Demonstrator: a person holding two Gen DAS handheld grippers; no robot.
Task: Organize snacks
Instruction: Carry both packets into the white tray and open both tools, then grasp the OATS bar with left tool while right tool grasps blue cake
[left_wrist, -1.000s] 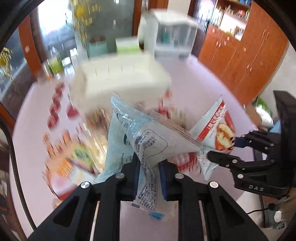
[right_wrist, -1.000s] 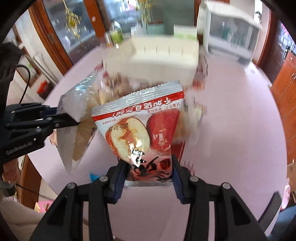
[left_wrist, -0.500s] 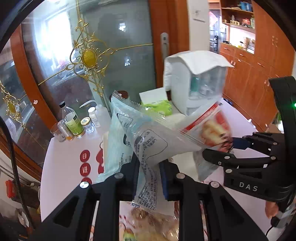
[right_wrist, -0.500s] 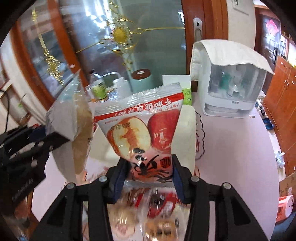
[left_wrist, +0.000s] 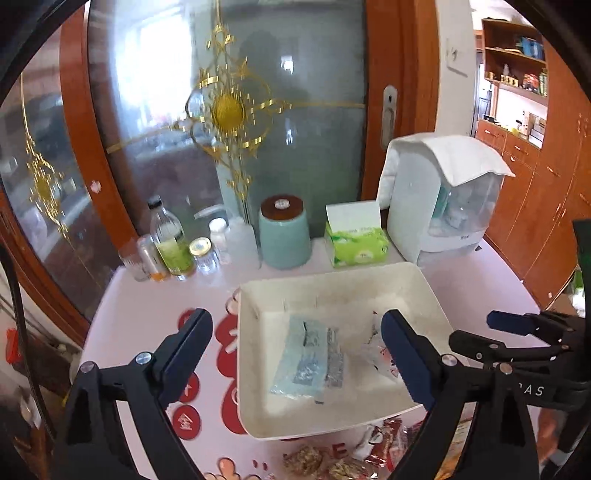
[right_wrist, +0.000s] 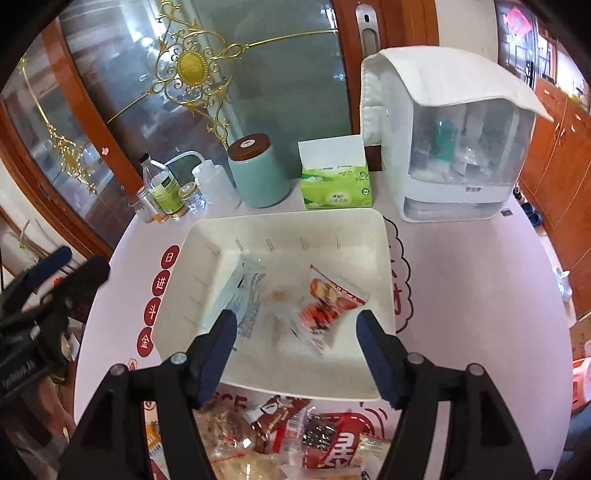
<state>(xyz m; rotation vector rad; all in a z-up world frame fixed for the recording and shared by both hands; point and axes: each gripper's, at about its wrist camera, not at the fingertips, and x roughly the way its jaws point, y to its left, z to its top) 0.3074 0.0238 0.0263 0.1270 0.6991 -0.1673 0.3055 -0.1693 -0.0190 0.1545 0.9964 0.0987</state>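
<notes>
Our left gripper hangs over the near-left part of the shallow cream-white rectangular plastic tray, jaws spread wide with nothing between them; they have just been opening, and the pale-blue clear-film snack packet now lies flat on the tray floor under them, so we read this as a drop just made. Our right gripper sits over the tray's near edge, jaws parted about halfway and also just opening, empty; the red-and-white foil packet printed with apple halves lies tilted on the tray floor ahead of its fingertips, just right of the blue one, apart from the pads (a third, clear wrapper seems to sit between the two packets, too blurred to name). Both grippers point down into the tray because that is the collecting spot: low walls, open top, easy release from above. The tray sits mid-table on the pink round tabletop, in front of the mint-green cylindrical canister with brown lid, the green tissue pack and the white lidded plastic organiser box, which stay clear of the work. The heap of loose mixed snack wrappers lies just outside the tray's near wall, under our right gripper, so plenty is left to sort; we judge the next reach goes back there.
</notes>
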